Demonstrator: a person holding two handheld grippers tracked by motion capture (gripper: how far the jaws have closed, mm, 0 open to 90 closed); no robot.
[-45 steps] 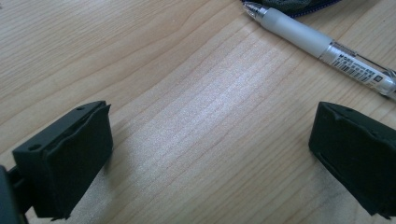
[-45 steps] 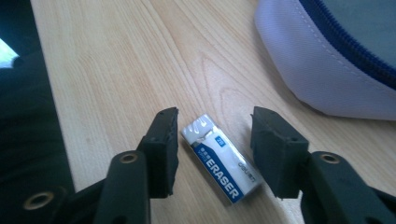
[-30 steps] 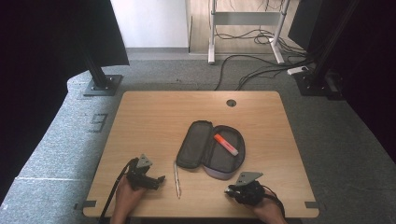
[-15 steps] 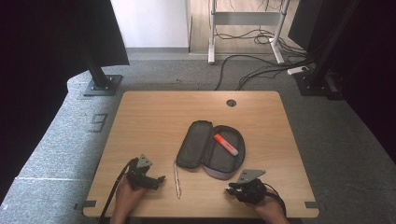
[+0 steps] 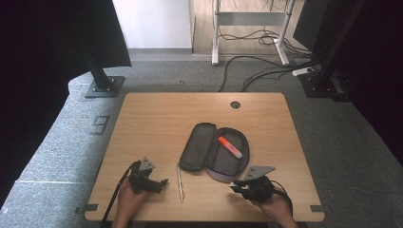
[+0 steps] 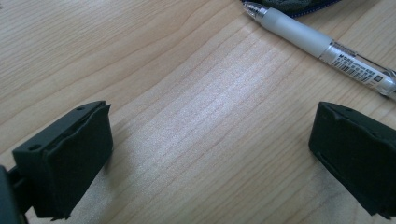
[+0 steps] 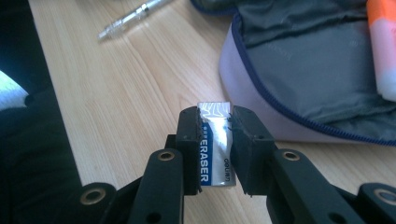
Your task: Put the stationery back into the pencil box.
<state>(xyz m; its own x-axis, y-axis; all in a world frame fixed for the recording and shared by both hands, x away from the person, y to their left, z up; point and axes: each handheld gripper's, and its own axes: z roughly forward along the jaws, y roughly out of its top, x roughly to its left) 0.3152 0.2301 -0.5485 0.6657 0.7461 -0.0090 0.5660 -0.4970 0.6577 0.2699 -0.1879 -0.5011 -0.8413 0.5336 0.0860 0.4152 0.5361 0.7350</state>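
An open grey pencil case [image 5: 214, 153] lies mid-table with an orange highlighter [image 5: 229, 147] inside; the case [image 7: 308, 60] and highlighter [image 7: 383, 51] fill the top right of the right gripper view. My right gripper [image 7: 215, 135] is shut on a white and blue eraser [image 7: 214, 154], held just above the wood near the case's front rim. A clear pen [image 5: 180, 182] lies left of the case, also seen as the pen [image 6: 322, 46] in the left gripper view. My left gripper [image 6: 210, 154] rests open on the table near that pen, nothing between its pads. In the high view the left gripper [image 5: 159, 183] and right gripper [image 5: 237, 186] sit near the front edge.
The wooden table [image 5: 161, 123] has a round cable hole [image 5: 235, 104] at the back. Black stand bases [image 5: 102, 88] and loose cables [image 5: 266, 71] lie on the grey floor beyond it. The table's front edge runs close below both hands.
The right gripper has lifted slightly with the eraser. The left gripper, pen and case stay where they were.
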